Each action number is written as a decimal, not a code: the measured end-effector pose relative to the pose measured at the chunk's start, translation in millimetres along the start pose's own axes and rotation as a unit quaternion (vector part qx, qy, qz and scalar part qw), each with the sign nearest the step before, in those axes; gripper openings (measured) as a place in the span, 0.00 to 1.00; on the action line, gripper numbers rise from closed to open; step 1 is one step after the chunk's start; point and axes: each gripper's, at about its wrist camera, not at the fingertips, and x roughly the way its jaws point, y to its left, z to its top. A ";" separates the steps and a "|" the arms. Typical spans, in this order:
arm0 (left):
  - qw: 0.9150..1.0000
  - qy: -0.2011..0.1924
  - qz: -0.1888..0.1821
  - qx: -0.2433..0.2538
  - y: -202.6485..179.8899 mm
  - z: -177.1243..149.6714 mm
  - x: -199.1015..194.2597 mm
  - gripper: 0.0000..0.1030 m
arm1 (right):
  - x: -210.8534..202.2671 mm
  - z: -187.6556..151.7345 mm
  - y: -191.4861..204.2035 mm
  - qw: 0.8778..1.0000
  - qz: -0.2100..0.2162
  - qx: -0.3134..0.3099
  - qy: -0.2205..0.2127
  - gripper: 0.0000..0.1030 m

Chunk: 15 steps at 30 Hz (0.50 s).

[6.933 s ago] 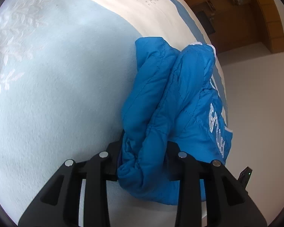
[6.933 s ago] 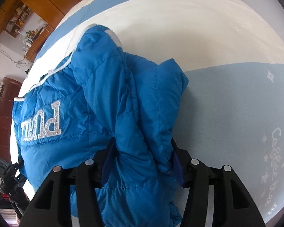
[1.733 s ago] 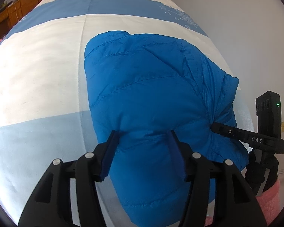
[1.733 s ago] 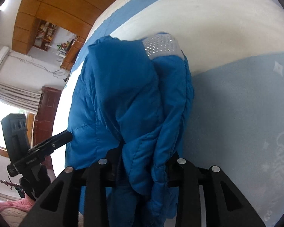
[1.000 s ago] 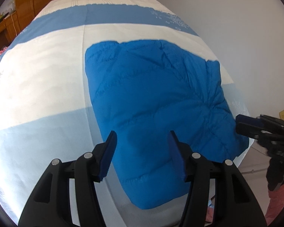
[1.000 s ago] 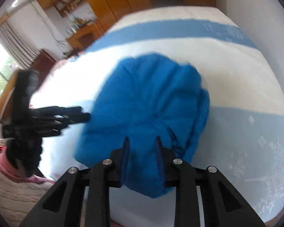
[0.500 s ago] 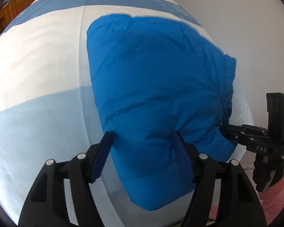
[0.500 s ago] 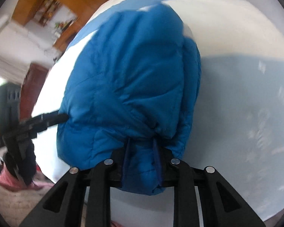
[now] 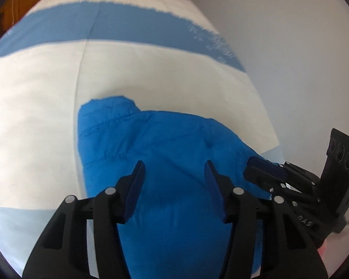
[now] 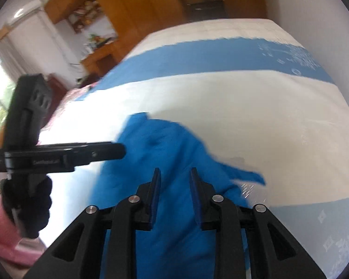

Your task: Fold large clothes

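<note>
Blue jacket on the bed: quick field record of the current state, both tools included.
garment: blue puffer jacket, bunched, not flat
surface: bed cover, white with blue bands
left tool: jaws just narrowed, still apart, over the jacket, pads not pressing it
right tool: jaws narrow, open, over the jacket, nothing pinched
fold: not finished
</note>
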 end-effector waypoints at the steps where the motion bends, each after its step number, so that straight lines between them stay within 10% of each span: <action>1: 1.000 0.013 0.003 -0.007 2.8 2.4 12.0 0.47 | 7.8 -3.8 -8.7 1.000 -0.004 0.010 0.004 0.21; 9: 0.996 0.090 0.015 -0.007 16.6 16.9 71.3 0.48 | 56.3 -17.4 -60.0 0.995 0.004 0.091 0.033 0.02; 15: 0.999 0.035 0.028 -0.014 9.5 5.0 26.9 0.44 | 27.1 -11.7 -59.5 0.993 0.011 0.119 0.007 0.09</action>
